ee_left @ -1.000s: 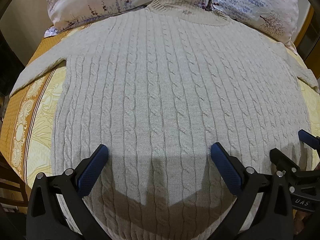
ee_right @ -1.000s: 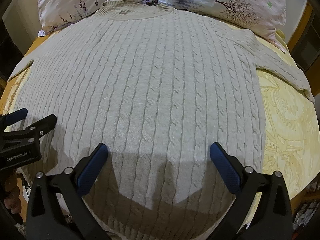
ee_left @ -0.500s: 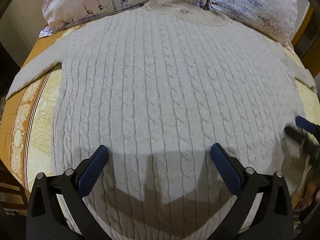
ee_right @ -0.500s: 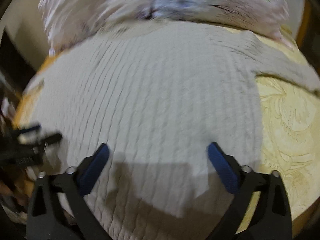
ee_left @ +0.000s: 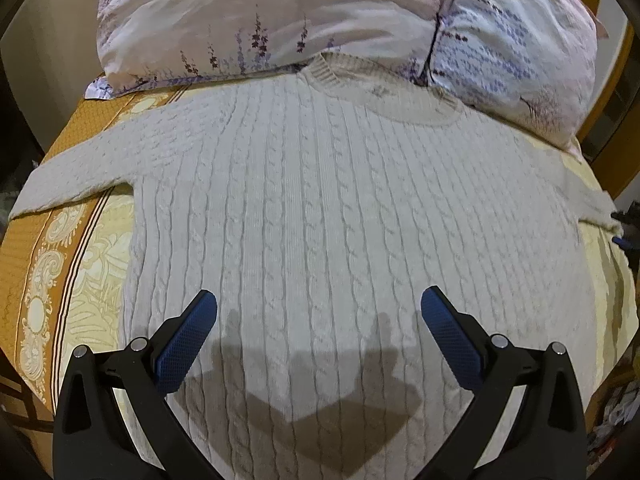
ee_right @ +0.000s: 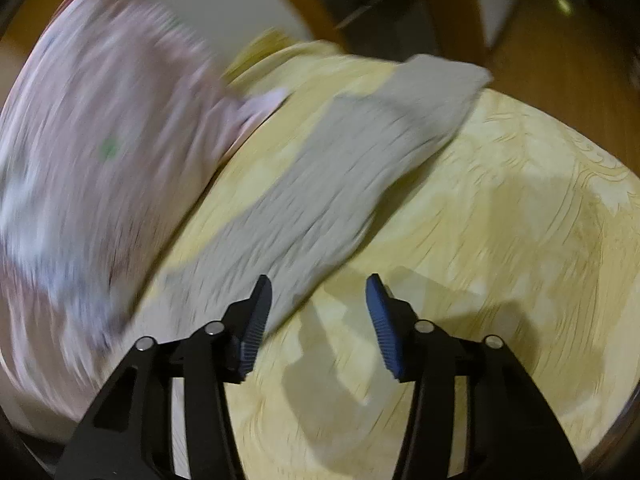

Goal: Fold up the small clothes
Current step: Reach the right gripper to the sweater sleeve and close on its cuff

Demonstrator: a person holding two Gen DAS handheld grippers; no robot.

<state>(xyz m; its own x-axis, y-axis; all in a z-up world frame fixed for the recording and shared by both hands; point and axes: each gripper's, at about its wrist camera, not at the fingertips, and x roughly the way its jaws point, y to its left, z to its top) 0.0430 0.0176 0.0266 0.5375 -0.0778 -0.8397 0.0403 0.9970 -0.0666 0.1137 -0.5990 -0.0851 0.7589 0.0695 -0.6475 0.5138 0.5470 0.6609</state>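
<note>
A cream cable-knit sweater [ee_left: 340, 208] lies flat on the bed, collar toward the pillows, sleeves spread to both sides. My left gripper [ee_left: 319, 310] is open and empty, hovering over the sweater's lower middle. In the blurred right wrist view the sweater's right sleeve [ee_right: 352, 172] lies diagonally on the yellow bedspread. My right gripper [ee_right: 318, 294] is open and empty, just above the sleeve's near part. A sliver of the right gripper [ee_left: 628, 232] shows at the right edge of the left wrist view.
Two floral pillows [ee_left: 280, 16] lie behind the collar. The yellow and orange patterned bedspread [ee_left: 60, 280] shows around the sweater. The bed's edge and a wooden floor [ee_right: 560, 64] lie beyond the sleeve cuff. A pillow [ee_right: 100, 140] sits left of the sleeve.
My right gripper has swung fast to the right, from over the sweater's body to over the right sleeve, with its jaws narrower. My left gripper has pulled back and higher, showing more pillow.
</note>
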